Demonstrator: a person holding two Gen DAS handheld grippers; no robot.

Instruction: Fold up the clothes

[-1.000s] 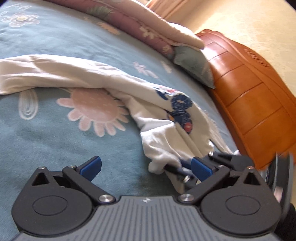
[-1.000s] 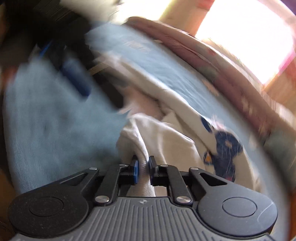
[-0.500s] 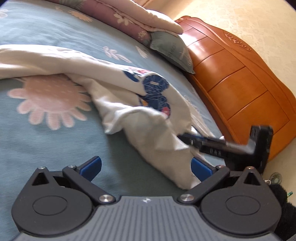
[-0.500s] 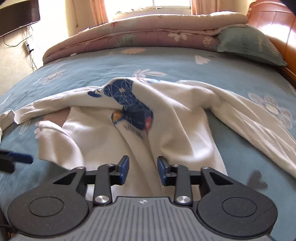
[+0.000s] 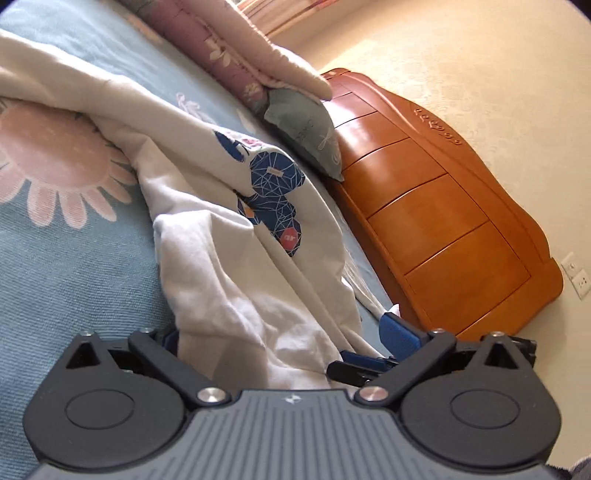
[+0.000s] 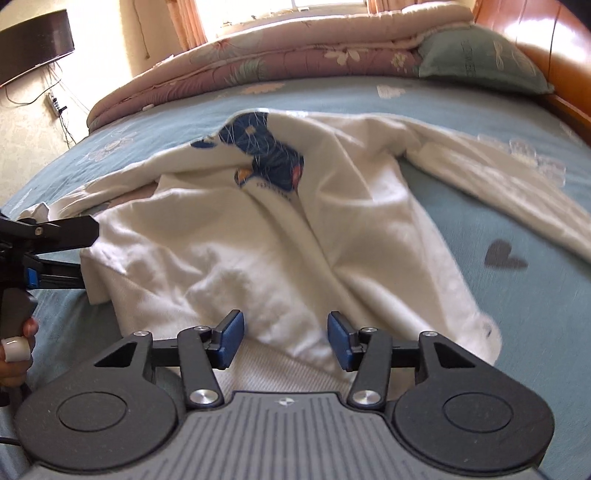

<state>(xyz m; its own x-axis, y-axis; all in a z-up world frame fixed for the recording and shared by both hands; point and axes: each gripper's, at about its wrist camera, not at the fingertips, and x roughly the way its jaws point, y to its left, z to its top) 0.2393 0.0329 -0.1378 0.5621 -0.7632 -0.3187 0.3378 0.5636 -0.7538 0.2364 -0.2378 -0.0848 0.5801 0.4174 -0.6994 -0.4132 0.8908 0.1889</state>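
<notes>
Right wrist view: one white sweatshirt [image 6: 295, 236] between two unclamped tools: right [image 6: 286, 338] opening, left [image 6: 83, 254] closing.

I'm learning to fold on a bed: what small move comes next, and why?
Probably close the left tongs on the hem of the white sweatshirt: cloth already lies between them as they narrow, while the right tongs are opening and pressing nothing.

1. Bright daylight enters from the window [image 6: 295, 3] at twelve o'clock, overexposed.
2. Glare streaks the wooden headboard [image 5: 424, 206].
3. Fisheye bending curves all edges; the sweatshirt sleeve [image 6: 517, 192] at three o'clock smears slightly.
</notes>
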